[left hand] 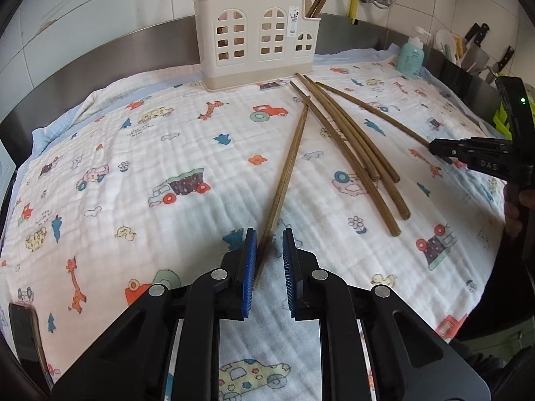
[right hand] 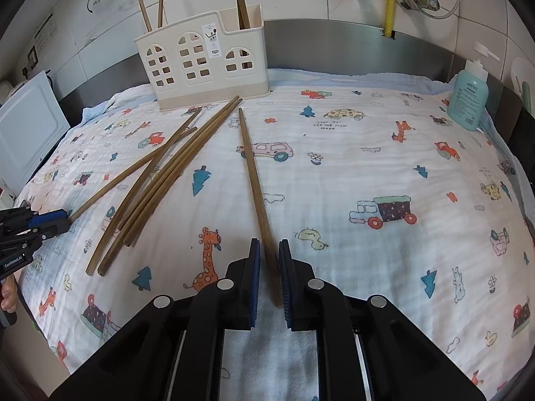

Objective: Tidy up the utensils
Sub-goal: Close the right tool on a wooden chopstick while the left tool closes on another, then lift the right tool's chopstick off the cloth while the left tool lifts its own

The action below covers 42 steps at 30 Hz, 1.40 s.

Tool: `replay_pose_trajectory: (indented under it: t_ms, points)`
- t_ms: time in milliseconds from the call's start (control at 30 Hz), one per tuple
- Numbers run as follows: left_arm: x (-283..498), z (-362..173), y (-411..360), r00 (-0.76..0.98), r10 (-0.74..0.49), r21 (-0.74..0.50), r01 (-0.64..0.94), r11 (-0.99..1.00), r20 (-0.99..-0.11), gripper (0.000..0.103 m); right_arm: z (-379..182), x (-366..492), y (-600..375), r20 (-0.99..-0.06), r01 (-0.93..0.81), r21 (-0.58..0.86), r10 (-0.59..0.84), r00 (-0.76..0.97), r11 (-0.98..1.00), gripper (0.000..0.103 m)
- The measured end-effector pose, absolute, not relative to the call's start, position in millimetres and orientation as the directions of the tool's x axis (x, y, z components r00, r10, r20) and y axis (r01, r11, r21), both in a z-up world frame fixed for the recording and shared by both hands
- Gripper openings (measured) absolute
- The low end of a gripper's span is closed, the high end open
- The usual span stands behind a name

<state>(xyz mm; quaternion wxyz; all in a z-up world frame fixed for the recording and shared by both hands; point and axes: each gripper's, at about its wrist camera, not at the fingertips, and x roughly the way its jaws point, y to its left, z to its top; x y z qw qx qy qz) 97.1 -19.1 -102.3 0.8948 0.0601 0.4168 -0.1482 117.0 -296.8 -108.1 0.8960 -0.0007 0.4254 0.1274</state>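
Wooden chopsticks lie on a cartoon-print cloth (left hand: pixel 133 173) in front of a cream utensil holder (left hand: pixel 254 43) (right hand: pixel 200 63) that has a few chopsticks standing in it. One chopstick (left hand: pixel 287 173) runs between the blue pads of my left gripper (left hand: pixel 269 234). It leans on the left pad with a gap to the right pad, so the jaws are open. My right gripper (right hand: pixel 269 242) is shut on the thick end of another chopstick (right hand: pixel 254 173). Three loose chopsticks (left hand: pixel 351 147) (right hand: pixel 160 180) lie bundled between the two. Each gripper shows in the other view: right gripper (left hand: pixel 433 147), left gripper (right hand: pixel 65 220).
A teal soap bottle (left hand: pixel 410 56) (right hand: pixel 468 97) stands at the cloth's back right corner, with knives (left hand: pixel 478 43) beyond it. A steel splashback (right hand: pixel 334 43) and tiled wall close off the back. A white board (right hand: pixel 26 127) leans at the left. A hand (right hand: pixel 8 297) holds the left gripper.
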Motion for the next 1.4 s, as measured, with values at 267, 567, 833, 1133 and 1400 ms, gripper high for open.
replay_pose_trajectory:
  t_ms: [267,567,833,1133,1400]
  points:
    - [98.7,-107.0,-29.5,0.632,-0.162,0.075,0.332,0.940,-0.758,0.014,-108.3,118.2,-296.6,-0.761,-0.227,0.106,0.226,0.608,0.968,0.011]
    - [97.4,-103.8,-32.8,0.638,-0.144,0.075,0.304,0.950,-0.756,0.010,-104.4,115.9,-297.2,-0.751,-0.225,0.094,0.218,0.623,0.970,0.008]
    - [90.2,-67.1,-22.7,0.686,-0.202,0.006,0.288,0.958,-0.699,0.008,-55.4,101.8,-297.2,-0.668,-0.241,0.063,0.220,0.711,0.969,0.007]
    - [95.8,-33.5,-9.8,0.732,-0.232,-0.056,0.257,0.965,-0.641,0.005,9.7,94.3,-291.3,-0.555,-0.284,0.037,0.256,0.791,0.958,0.006]
    - [97.8,-19.2,-4.6,0.747,-0.246,-0.076,0.254,0.964,-0.618,0.005,36.0,94.1,-280.6,-0.516,-0.322,0.034,0.292,0.805,0.946,0.006]
